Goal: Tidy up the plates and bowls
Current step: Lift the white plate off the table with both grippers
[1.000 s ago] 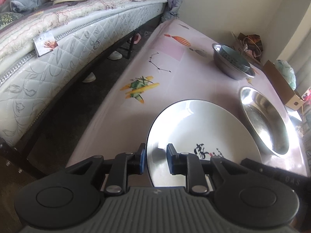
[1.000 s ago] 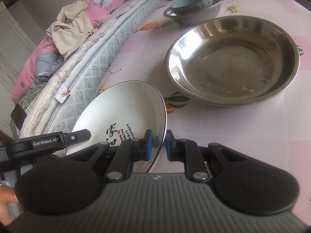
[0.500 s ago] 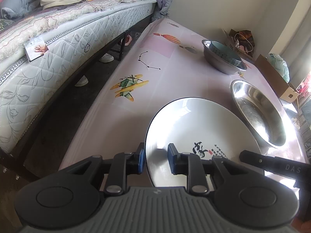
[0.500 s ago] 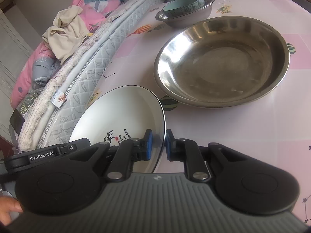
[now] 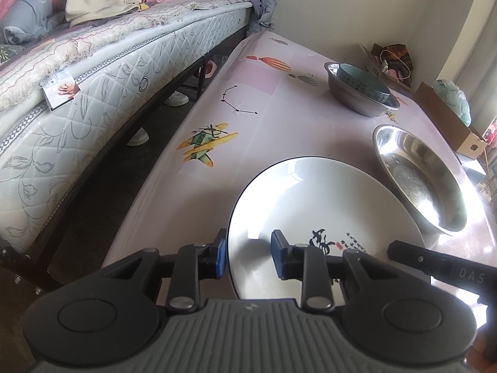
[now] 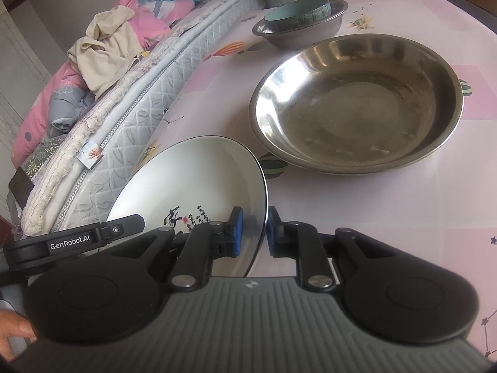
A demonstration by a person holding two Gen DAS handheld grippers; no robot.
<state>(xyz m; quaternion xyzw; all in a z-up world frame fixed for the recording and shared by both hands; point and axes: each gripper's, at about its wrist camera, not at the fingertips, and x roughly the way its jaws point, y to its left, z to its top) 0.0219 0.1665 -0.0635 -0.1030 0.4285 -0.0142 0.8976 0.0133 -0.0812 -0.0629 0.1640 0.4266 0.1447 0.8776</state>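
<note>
One white plate (image 5: 316,205) with black writing, two steel bowls, one teal bowl. Left tool (image 5: 248,251) gapes around its near rim; right tool (image 6: 251,233) clamps it, above the worktop (image 6: 388,205).

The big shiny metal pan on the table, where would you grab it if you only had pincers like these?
Probably by its thin rim. The steel basin is wide, shallow and open upward, so only the flared lip fits between two fingers. I'd come from the near edge, which faces the right gripper, one finger inside, one outside.

Both wrist views close, low over table (image 5: 279,118), sharing white plate (image 5: 310,199)
</note>
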